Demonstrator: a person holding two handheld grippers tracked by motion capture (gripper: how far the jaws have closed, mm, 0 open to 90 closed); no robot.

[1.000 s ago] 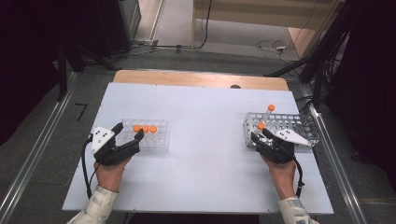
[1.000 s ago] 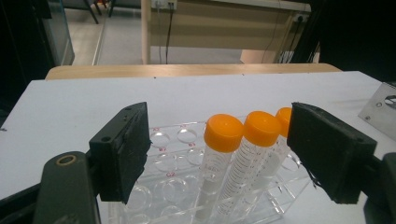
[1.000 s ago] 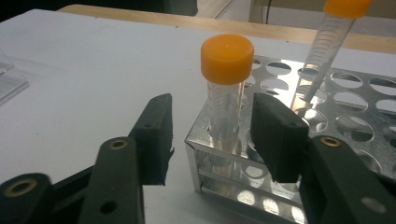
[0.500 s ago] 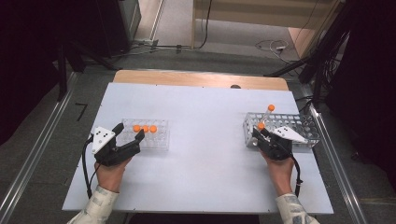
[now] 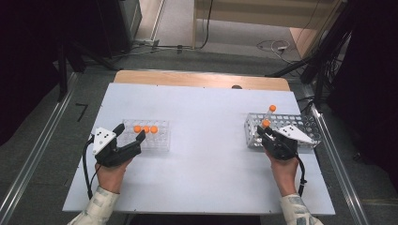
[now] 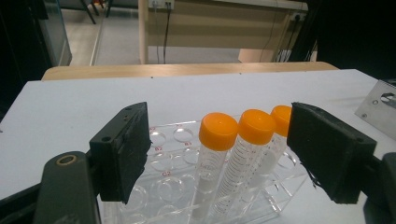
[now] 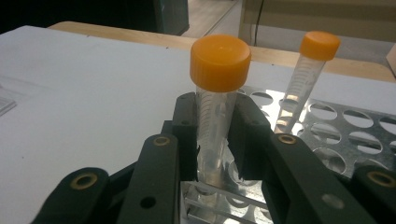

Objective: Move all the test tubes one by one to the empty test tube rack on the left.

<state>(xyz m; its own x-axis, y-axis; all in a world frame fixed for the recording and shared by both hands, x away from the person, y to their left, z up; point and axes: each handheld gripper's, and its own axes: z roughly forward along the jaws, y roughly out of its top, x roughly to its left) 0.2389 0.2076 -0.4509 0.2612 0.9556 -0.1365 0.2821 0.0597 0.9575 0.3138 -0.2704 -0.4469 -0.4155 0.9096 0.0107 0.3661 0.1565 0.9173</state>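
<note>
Orange-capped clear plastic tube (image 7: pixel 215 107) stands upright at the near corner of the perforated metal rack (image 7: pixel 345 135), and my right gripper (image 7: pixel 214 140) has just closed on it: both black pads press the tube's wall below the cap, one on either side. In the high view, that same tube (image 5: pixel 265 124) shows at the left front corner of the metal rack (image 5: pixel 305 123), with my right gripper (image 5: pixel 264 134) coming at it from the near side and my right hand (image 5: pixel 284 168) behind it. A second orange-capped clear tube (image 7: pixel 308 77) leans in a hole farther back in the rack, well apart from the one I hold; from above it (image 5: pixel 270 111) rises near the rack's far edge.

My left gripper (image 5: pixel 127 136) rests on the white tabletop (image 5: pixel 206 159) just beside the clear plastic rack (image 5: pixel 162 138), jaws spread wide and gripping nothing. Looking along those jaws, I see three orange-capped tubes (image 6: pixel 243 154) standing in a row in the clear rack (image 6: pixel 173 184), upright and close together, between and beyond my open pads (image 6: pixel 126 149) without touching them. My left hand (image 5: pixel 112 173) lies on the table behind the gripper.
</note>
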